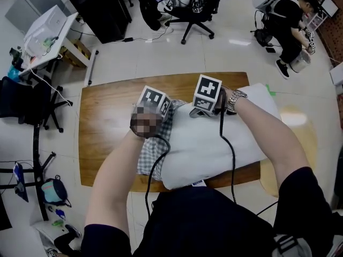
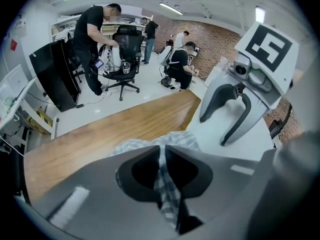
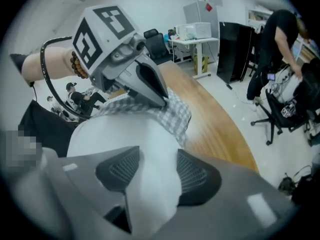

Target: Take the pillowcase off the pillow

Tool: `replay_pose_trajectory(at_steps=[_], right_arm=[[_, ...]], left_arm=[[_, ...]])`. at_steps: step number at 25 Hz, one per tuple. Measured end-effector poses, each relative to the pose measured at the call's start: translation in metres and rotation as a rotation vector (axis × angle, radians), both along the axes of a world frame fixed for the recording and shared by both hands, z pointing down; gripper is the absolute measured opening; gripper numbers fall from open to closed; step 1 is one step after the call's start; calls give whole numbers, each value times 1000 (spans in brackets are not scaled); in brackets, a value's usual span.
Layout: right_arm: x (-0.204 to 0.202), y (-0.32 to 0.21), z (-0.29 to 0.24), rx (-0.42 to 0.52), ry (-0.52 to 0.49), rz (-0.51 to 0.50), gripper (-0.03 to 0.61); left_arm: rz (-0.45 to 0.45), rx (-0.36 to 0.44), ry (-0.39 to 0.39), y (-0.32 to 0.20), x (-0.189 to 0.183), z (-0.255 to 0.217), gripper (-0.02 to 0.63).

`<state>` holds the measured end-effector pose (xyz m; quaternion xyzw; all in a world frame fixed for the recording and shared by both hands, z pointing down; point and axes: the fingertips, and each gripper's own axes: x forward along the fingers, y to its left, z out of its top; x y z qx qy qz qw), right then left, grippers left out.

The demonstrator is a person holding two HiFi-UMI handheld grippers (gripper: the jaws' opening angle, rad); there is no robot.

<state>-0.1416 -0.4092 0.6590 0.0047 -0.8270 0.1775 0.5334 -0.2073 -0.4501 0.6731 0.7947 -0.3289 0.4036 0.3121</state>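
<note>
Pillowcase [image 1: 148,162], checked and bunched, covers the end of the white pillow [image 1: 214,143] that lies nearer the left edge of the tabletop [image 1: 107,122]. The left claw [image 2: 161,171] is clamped shut on a fold of it. Just beside, the right claw [image 3: 150,173] pinches the bare pillow, which bulges between its pads.

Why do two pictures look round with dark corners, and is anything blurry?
Left gripper view: fisheye lens curves the table edge; the pillowcase in the jaws is blurred. Right gripper view: same rounding, pillow washed out. Head view: sharp, glare on the floor.
</note>
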Motion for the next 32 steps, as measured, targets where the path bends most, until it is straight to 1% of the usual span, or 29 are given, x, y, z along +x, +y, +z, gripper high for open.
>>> replay_pose_trajectory(at_steps=[2,4,5,6,10,16,23,27,29,30,32], right_arm=[[0,2,3,-55,18,10,141],[-1,1,1,-66,25,30,48],[-1,-1,-2,-58,25,41,27],[0,-4,-5,-48,25,53,21],[13,-10,-16,-20,30,95,17],[34,-10,-31,9,40,112,17],[74,-17,-27,51,87,128,17],[83,-26,-25,101,84,130,23],[83,-30,-26,136,76,132,39],[82,-32,-27,160,66,131,59],[76,-37,-34,219,29,123,127]], left_arm=[[-25,7,5,-8,-8,0,30],[-55,18,4,-15,-19,0,26],[-71,26,2,-17,-25,0,26],[-86,33,-1,-20,-31,0,25],[-154,67,-12,-28,-50,-5,23],[-220,100,-50,-35,-85,-15,23],[-291,104,-89,-31,-130,-20,23],[-312,108,-106,-28,-150,-17,26],[-322,113,-116,-26,-157,-15,26],[-324,117,-120,-25,-158,-15,29],[-319,131,-131,-23,-158,-15,39]])
